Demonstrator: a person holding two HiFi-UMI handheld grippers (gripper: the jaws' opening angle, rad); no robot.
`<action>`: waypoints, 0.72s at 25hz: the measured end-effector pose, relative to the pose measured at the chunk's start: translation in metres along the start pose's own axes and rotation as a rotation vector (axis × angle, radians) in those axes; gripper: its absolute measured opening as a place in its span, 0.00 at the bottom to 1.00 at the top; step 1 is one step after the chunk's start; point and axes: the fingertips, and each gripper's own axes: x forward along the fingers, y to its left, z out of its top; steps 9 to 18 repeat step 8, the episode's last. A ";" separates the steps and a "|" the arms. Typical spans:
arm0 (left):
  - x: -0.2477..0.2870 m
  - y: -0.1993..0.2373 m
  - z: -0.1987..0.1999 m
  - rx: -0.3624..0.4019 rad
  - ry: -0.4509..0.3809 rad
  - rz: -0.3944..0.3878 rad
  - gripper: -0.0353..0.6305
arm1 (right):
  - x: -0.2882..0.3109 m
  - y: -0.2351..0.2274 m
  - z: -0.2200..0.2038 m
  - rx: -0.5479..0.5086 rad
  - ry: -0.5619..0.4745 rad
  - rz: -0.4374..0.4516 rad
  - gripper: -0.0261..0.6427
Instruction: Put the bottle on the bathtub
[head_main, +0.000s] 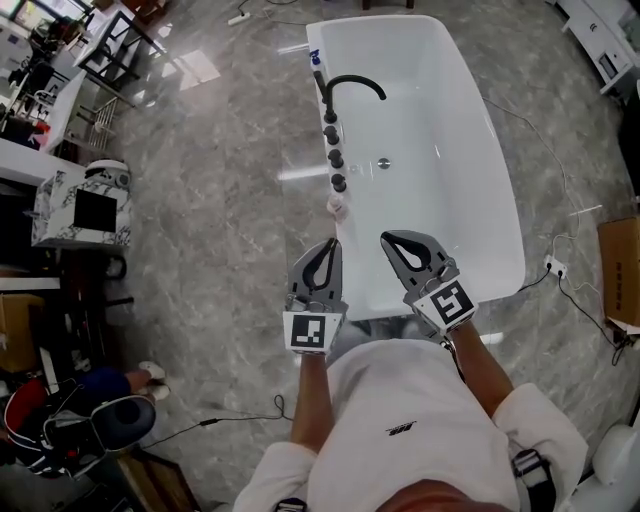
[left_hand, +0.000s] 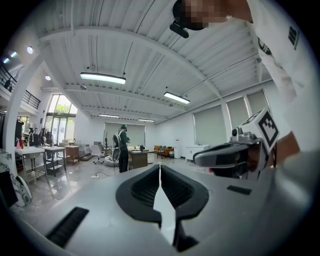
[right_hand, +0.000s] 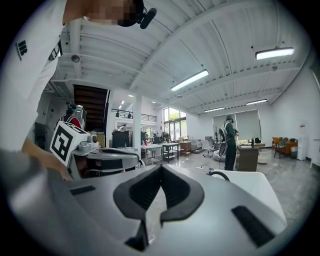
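A white bathtub (head_main: 470, 130) fills the upper middle of the head view. A black curved faucet (head_main: 352, 86) and a row of dark knobs (head_main: 335, 146) sit on its left rim. At the near end of that row a small pale bottle (head_main: 337, 207) stands on the rim. My left gripper (head_main: 329, 243) is shut and holds nothing, its tip just short of the bottle. My right gripper (head_main: 387, 239) is also shut and holds nothing, over the tub's near end. In the left gripper view the left gripper (left_hand: 160, 168) has its jaws pressed together. The right gripper (right_hand: 160, 170) shows the same.
A marble-patterned cabinet (head_main: 80, 207) and tables stand to the left. Below them is a dark chair (head_main: 105, 422). A power strip (head_main: 553, 266) with cables and a cardboard box (head_main: 622, 270) lie right of the tub. A person in green (left_hand: 122, 148) stands far off.
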 end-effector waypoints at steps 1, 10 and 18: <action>0.000 0.001 0.000 0.004 0.003 0.000 0.07 | 0.001 0.000 0.001 -0.004 0.002 0.004 0.03; 0.002 -0.001 -0.008 0.001 -0.004 -0.004 0.07 | 0.004 -0.002 -0.001 0.000 -0.018 0.004 0.03; 0.002 -0.001 -0.008 0.001 -0.004 -0.004 0.07 | 0.004 -0.002 -0.001 0.000 -0.018 0.004 0.03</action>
